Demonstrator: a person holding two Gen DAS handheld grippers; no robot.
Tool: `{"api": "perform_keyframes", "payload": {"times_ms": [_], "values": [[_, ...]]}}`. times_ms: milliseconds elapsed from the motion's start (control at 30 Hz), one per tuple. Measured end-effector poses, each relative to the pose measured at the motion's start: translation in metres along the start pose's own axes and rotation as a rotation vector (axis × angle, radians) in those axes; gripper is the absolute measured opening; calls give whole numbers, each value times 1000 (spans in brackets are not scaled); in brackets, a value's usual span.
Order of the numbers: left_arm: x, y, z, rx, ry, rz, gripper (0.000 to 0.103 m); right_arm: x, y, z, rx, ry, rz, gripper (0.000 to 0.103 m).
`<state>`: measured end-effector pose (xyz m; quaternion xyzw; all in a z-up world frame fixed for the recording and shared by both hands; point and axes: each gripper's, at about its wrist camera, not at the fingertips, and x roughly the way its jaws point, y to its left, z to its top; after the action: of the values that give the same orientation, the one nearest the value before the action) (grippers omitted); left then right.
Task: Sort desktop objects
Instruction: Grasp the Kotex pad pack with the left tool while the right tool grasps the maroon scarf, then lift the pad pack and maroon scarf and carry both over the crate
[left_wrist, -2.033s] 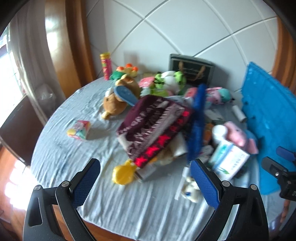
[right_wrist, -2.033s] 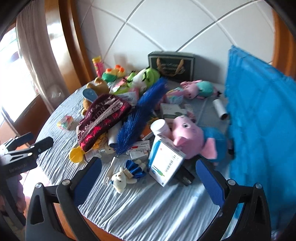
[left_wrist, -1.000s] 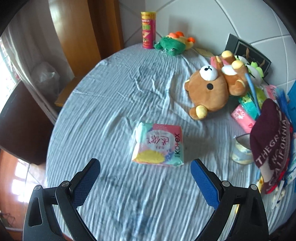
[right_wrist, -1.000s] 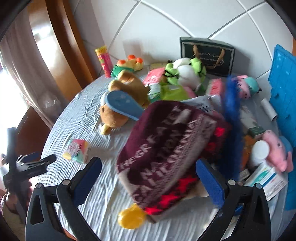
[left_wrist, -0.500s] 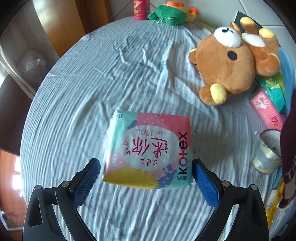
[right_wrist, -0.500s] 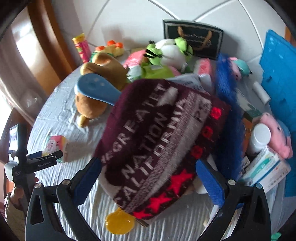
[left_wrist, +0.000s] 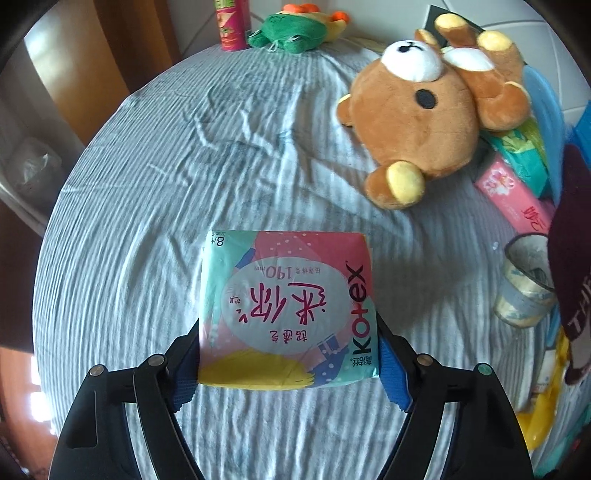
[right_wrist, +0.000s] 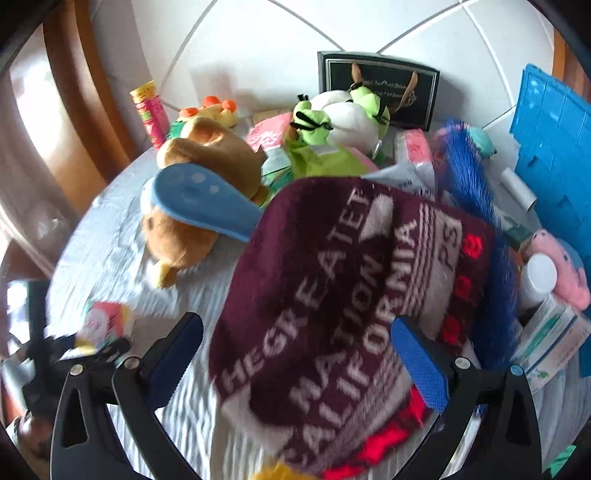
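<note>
A pink and teal Kotex pad pack (left_wrist: 286, 306) lies on the grey-blue tablecloth (left_wrist: 147, 192), and my left gripper (left_wrist: 288, 350) is shut on it, one blue pad pressed against each side. In the right wrist view the same pack (right_wrist: 105, 321) shows blurred at the far left. A maroon knit hat (right_wrist: 332, 295) with white lettering fills the space in front of my right gripper (right_wrist: 295, 354), which is open. Its right pad (right_wrist: 417, 365) overlaps the hat's edge, and the left pad (right_wrist: 177, 350) stands apart from it.
A brown plush bear (left_wrist: 424, 122) lies right of the pack, with a pink tissue pack (left_wrist: 513, 195) and a small cup (left_wrist: 528, 280) beyond. A green frog plush (right_wrist: 332, 122), blue brush (right_wrist: 469, 173), blue crate (right_wrist: 554, 147) and black box (right_wrist: 376, 88) crowd the back.
My left gripper moved in over the Kotex pack and its fingers closed onto the pack's sides. The right gripper came closer to the maroon hat and stayed open.
</note>
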<state>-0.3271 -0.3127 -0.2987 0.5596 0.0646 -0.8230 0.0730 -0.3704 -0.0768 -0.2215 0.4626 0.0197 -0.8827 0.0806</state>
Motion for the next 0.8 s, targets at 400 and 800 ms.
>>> {"api": "perform_keyframes", "payload": {"times_ms": [400, 800], "values": [[-31, -37, 32, 95, -74, -79, 79, 20, -5, 5, -17, 10, -89, 33], [-129, -40, 57, 128, -275, -154, 79, -100, -21, 30, 48, -206, -15, 24]]}}
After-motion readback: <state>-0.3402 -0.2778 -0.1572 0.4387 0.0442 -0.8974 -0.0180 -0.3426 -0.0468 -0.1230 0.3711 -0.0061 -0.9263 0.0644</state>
